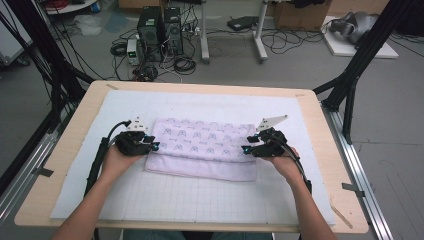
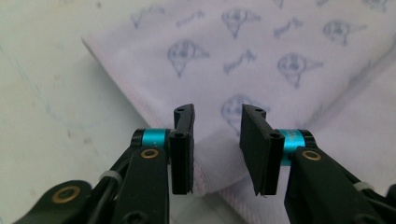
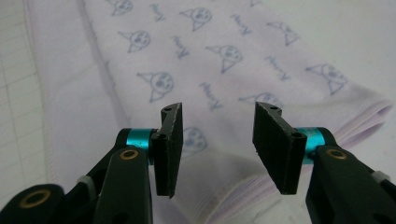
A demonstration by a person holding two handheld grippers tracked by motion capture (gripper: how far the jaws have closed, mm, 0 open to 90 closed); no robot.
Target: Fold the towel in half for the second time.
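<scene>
The towel [image 1: 202, 148], pale lilac with a small printed pattern, is laid folded in a long band across the middle of the white gridded mat [image 1: 200, 195] that covers the table [image 1: 320, 130], nearer the mat's far edge than its near edge. A narrower upper fold is seen over a longer lower layer, whose hem shows along the near side.

The left gripper [image 1: 154, 146] is held at the towel's left end and the right gripper [image 1: 246, 149] at its right end, both pointed inward. In the left gripper view the jaws stand partly apart above the hemmed corner [image 2: 205, 182], with no cloth pinched between them. In the right gripper view the jaws are spread somewhat wider over the stacked edge [image 3: 369, 112], again with nothing clamped.

The step in hand is judged to be the setting-up for another fold, with both ends lined up but not yet gripped. For the next move, each pair of jaws would need to be lowered over its end, closed on all layers together, and the two ends lifted evenly so the band is not skewed.
</scene>
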